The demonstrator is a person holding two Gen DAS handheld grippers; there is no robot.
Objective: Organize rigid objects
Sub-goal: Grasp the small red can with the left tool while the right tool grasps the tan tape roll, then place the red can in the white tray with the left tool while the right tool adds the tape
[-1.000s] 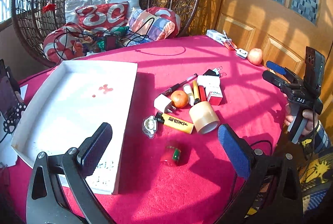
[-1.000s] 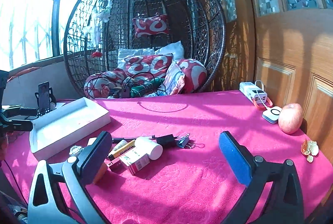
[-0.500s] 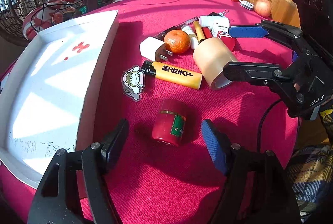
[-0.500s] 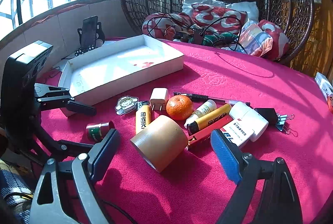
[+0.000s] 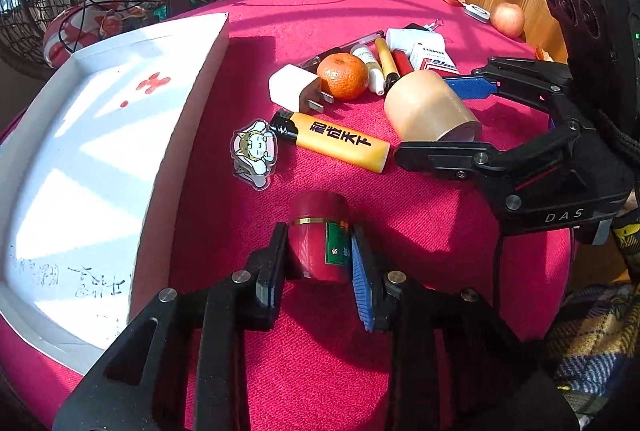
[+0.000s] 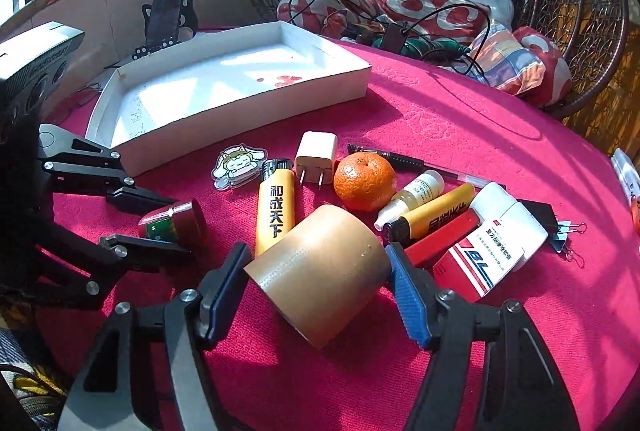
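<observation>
- My left gripper (image 5: 319, 251) has its pads pressed against both sides of the small red jar (image 5: 318, 239), which lies on its side on the red tablecloth (image 5: 420, 211), near me and just right of the white tray (image 5: 100, 151).
- My right gripper (image 6: 316, 263) straddles the brown tape roll (image 6: 320, 267). Both pads seem to touch its curved wall, so I judge it gripped, though not certainly.
- I expect the jar to be stiff, light and smooth-sided; gripped across its round body it may roll or slip, so I want the pads square at mid-body.
- The tape roll looks rigid but hollow and light. I'd hold it across the width and squeeze gently.
- Count of loose things beyond the tray: one jar, one tape roll, one yellow lighter (image 5: 336, 143), one cartoon sticker (image 5: 254, 151), one white charger plug (image 5: 294, 89), one tangerine (image 5: 343, 75), and one small dropper bottle (image 6: 412, 197).
- The tray holds nothing yet.
</observation>
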